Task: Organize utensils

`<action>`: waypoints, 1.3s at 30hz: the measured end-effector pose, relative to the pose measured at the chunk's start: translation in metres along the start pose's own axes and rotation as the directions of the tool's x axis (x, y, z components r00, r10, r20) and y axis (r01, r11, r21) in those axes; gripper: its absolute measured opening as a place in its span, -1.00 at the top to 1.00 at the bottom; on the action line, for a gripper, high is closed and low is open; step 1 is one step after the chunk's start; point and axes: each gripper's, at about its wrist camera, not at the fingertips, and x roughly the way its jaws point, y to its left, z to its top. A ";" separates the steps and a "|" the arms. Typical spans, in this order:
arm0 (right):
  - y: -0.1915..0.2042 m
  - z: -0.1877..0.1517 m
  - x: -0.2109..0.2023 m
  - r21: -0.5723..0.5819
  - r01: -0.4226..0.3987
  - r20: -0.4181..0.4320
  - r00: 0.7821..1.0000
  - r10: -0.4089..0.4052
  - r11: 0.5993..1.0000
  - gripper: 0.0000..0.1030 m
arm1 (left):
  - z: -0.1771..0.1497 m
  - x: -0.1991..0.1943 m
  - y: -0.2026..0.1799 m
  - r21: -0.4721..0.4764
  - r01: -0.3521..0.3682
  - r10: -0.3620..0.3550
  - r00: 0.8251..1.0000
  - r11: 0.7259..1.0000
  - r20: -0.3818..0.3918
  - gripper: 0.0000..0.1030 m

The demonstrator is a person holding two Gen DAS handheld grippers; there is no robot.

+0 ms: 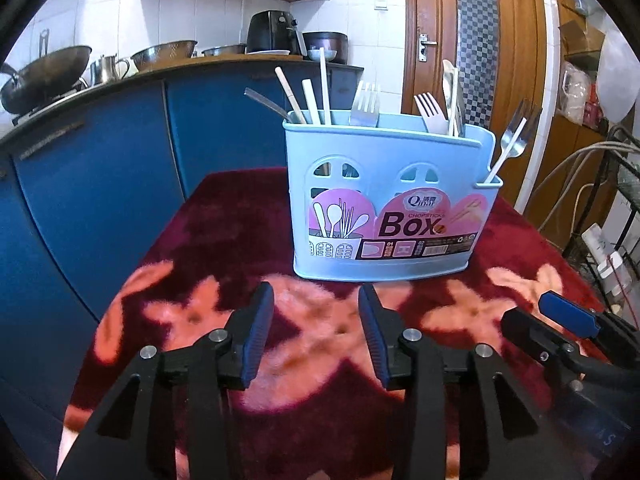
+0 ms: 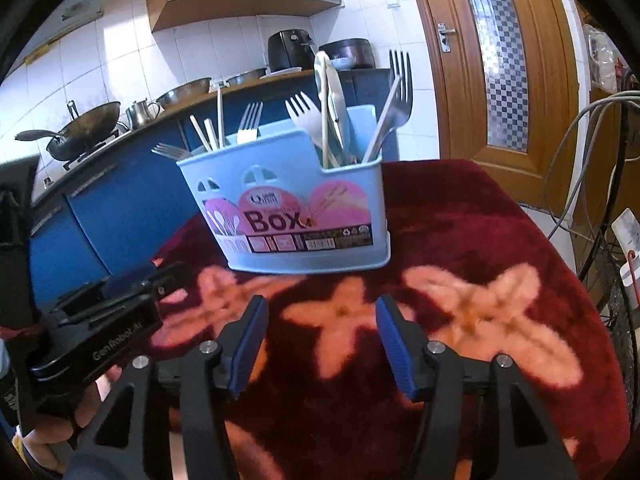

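I see the light blue utensil box (image 1: 384,208) standing upright on the dark red flowered cloth (image 1: 224,216), just ahead of both grippers. My left gripper (image 1: 316,300) has its jaws spread with nothing between them, and my right gripper (image 2: 320,312) is spread and empty too. Forks (image 2: 394,92), chopsticks (image 1: 308,100) and a pale spoon (image 2: 328,92) stick up from the box, but their lower ends are hidden inside, and I cannot make out its dividers.

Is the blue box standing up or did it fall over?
Standing up. The blue chopsticks box sits flat on the red flowered cloth, with forks and chopsticks poking out the top.
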 end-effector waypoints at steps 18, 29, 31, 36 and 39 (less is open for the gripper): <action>-0.001 -0.003 0.001 0.005 0.021 0.003 1.000 -0.021 1.000 -0.22 | -0.002 0.004 0.000 0.006 -0.013 0.013 1.000 1.000 -0.002 0.12; -0.003 -0.004 0.003 0.013 0.018 -0.002 1.000 -0.018 1.000 -0.23 | -0.002 0.003 -0.003 0.018 -0.018 0.018 1.000 1.000 0.009 0.12; -0.003 -0.003 0.003 0.013 0.018 -0.002 1.000 -0.018 1.000 -0.23 | -0.002 0.002 -0.003 0.018 -0.019 0.019 1.000 1.000 0.010 0.12; -0.003 -0.003 0.003 0.013 0.018 -0.002 1.000 -0.018 1.000 -0.23 | -0.002 0.003 -0.003 0.018 -0.019 0.019 1.000 1.000 0.010 0.12; -0.003 -0.004 0.003 0.012 0.018 -0.002 1.000 -0.018 1.000 -0.23 | -0.002 0.002 -0.003 0.018 -0.019 0.018 1.000 1.000 0.010 0.12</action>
